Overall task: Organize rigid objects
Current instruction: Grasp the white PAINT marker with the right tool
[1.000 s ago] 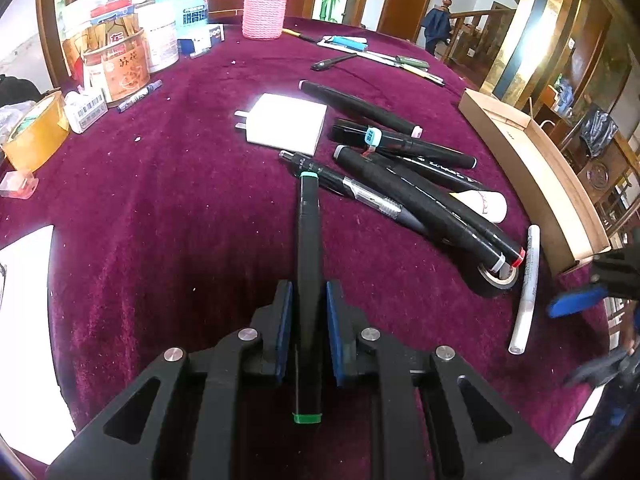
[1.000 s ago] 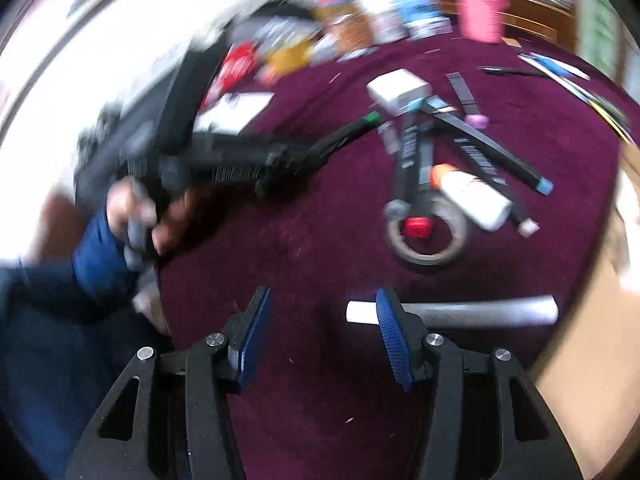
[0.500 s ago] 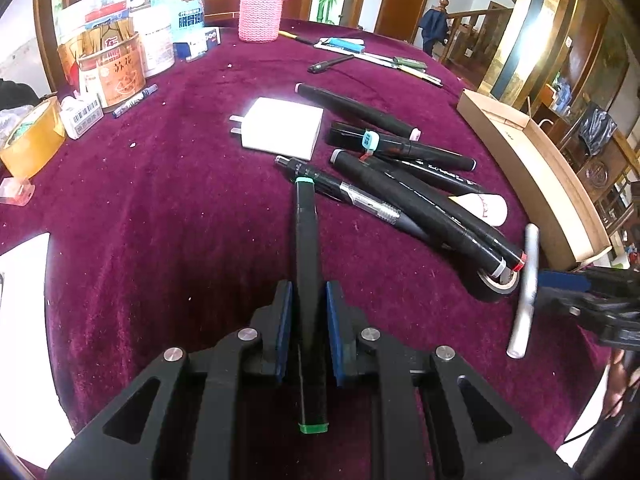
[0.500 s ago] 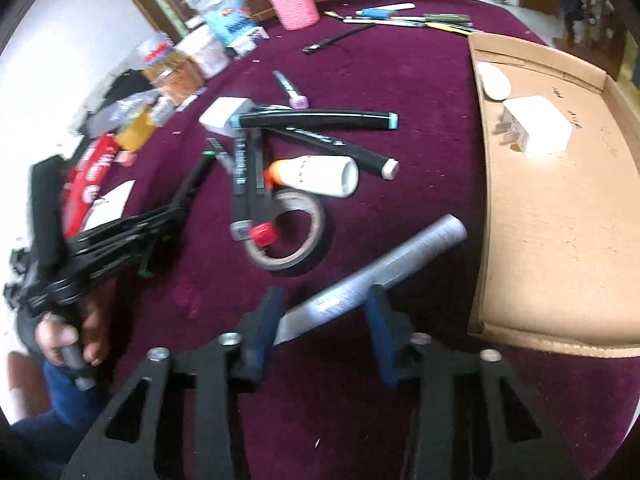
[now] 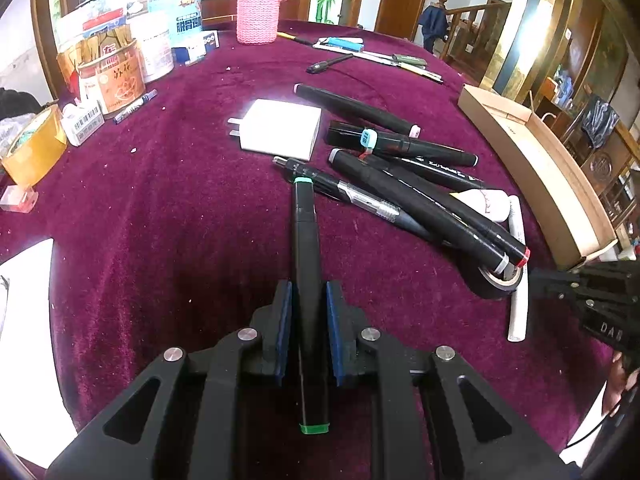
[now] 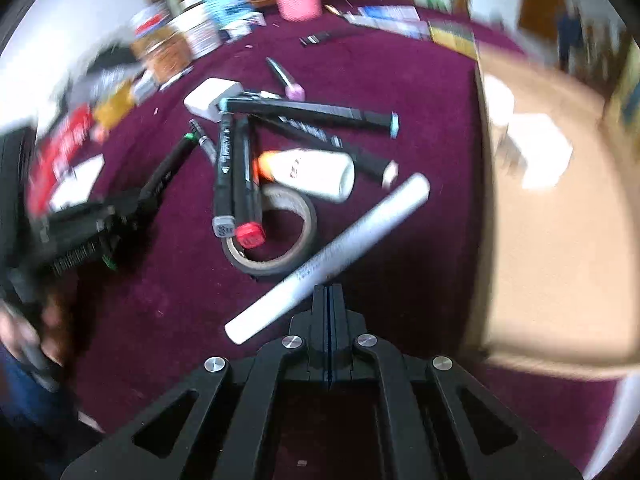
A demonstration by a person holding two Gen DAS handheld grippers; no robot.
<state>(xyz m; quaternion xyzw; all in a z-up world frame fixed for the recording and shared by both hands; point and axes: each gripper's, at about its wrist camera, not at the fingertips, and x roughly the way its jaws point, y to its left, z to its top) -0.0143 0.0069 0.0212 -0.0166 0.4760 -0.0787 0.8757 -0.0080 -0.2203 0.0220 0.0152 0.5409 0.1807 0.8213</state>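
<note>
Left tool point(image 5: 306, 330) clamping a black green-capped marker point(image 5: 305, 264) at mid-barrel, blue pads pressing both sides, marker's long axis running straight ahead along the fingers, green-banded tip pointing toward the heap of black markers point(image 5: 420, 196) lying on the maroon velvet surface point(image 5: 160, 208). Held marker appearing lifted at the rear, far end hovering close to or touching a black-and-clear pen point(image 5: 348, 196); contact not resolvable.

Right tool point(image 6: 328, 300) showing pads pressed together with no gap visible, tips meeting the white cylindrical marker point(image 6: 332, 252) from the near side; whether pinching it or merely touching, not possible to tell through the blur. White marker lying diagonally, near end low left, far end high right toward the shallow cardboard tray point(image 6: 560, 240), passing just beside the dark roll of tape point(image 6: 276, 236) and the white orange-tipped glue bottle point(image 6: 308, 172).

Likely step: carrying pens to the tray. Tray sitting to the right of both tools, right one nearer; white marker's long axis already angling toward it, so probably a short sweep rightward over the tray wall. Risk: slipping from a weak end-on pinch.
</note>
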